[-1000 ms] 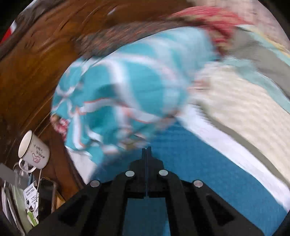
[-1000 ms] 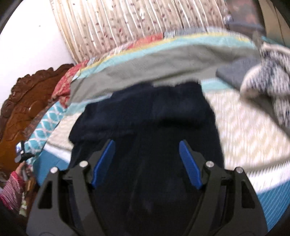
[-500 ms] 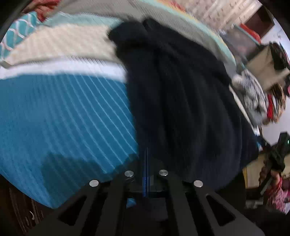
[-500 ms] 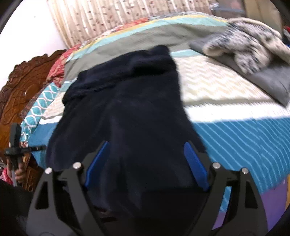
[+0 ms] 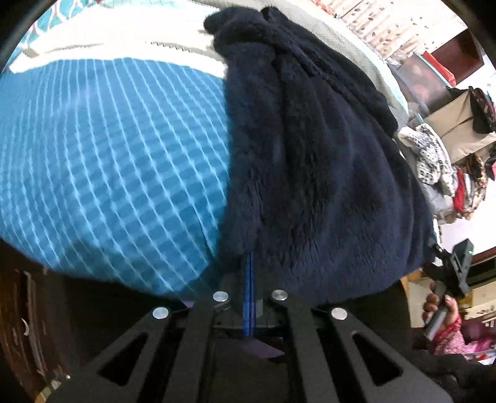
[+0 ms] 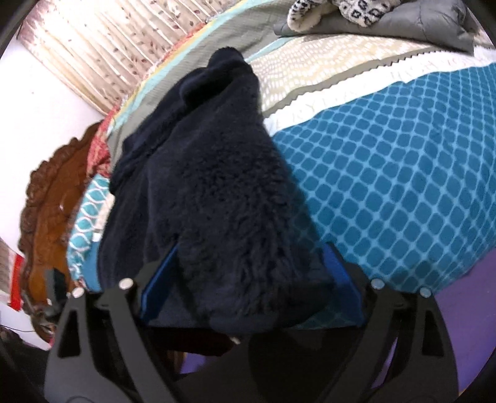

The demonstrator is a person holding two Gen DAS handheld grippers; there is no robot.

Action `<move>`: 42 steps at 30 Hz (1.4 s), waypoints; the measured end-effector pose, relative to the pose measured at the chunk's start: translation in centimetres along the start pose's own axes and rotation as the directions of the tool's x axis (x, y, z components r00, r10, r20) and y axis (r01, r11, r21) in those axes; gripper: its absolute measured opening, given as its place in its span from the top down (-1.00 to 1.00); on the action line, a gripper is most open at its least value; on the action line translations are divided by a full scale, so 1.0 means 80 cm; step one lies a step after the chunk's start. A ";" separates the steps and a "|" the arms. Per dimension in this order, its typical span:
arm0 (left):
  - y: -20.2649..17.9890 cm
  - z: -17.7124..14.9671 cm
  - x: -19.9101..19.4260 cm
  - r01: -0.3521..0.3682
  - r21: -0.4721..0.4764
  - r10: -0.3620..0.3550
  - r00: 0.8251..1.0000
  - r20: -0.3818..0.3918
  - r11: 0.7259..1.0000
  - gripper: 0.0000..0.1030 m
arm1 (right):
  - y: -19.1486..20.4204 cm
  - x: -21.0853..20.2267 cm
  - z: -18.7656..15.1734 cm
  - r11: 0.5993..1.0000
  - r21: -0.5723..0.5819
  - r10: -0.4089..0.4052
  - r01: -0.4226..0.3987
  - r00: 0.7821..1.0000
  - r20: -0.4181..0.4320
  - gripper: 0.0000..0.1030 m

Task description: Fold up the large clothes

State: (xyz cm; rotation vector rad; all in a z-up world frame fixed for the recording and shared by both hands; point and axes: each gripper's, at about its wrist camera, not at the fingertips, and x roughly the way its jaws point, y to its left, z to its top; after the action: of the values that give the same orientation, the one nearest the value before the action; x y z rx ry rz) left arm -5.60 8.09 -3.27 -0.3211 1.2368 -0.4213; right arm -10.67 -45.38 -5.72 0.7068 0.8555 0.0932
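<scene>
A large navy fleece garment (image 5: 310,155) lies lengthwise on the bed, its near hem at the mattress edge. My left gripper (image 5: 249,257) is shut, blue pads pressed together, with its tips at the hem's left corner; I cannot tell whether any fabric is pinched. My right gripper (image 6: 249,248) stands over the hem's other end. Its jaws are opening wide, and the fleece (image 6: 223,186) bulges between the blue pads (image 6: 158,285) without being pressed. In the left wrist view a hand (image 5: 440,310) holds that right gripper (image 5: 455,272) at the far right.
A blue checked bedspread (image 6: 403,155) with cream and grey bands covers the bed. A grey padded item (image 6: 403,21) with a spotted garment (image 6: 341,9) on it lies at the far side. A carved wooden headboard (image 6: 52,192) stands on the left. More clothes (image 5: 434,161) are piled beyond.
The left wrist view swung from a teal pillow and headboard to the navy garment's near hem. The right gripper came down closer to the hem and its jaws widened.
</scene>
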 end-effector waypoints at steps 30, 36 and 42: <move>-0.003 -0.015 -0.032 0.097 0.028 -0.097 0.995 0.004 0.995 0.47 | -0.006 -0.105 -0.026 0.997 0.066 0.039 -0.047 0.992 0.117 -0.59; -0.027 -0.007 -0.002 0.008 0.074 -0.007 1.000 -0.012 0.997 0.44 | -0.008 -0.109 -0.003 0.998 0.062 0.012 -0.021 0.990 0.140 -0.75; -0.041 -0.007 0.029 -0.131 0.165 0.134 0.991 -0.011 0.978 0.43 | 0.007 -0.037 0.014 0.986 0.098 0.128 -0.132 0.991 0.044 -0.75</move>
State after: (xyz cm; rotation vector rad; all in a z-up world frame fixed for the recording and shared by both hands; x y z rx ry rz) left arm -5.92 4.11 -3.91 -0.0933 1.2288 -0.4093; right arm -11.71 -46.54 -2.95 0.8568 0.7820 0.1544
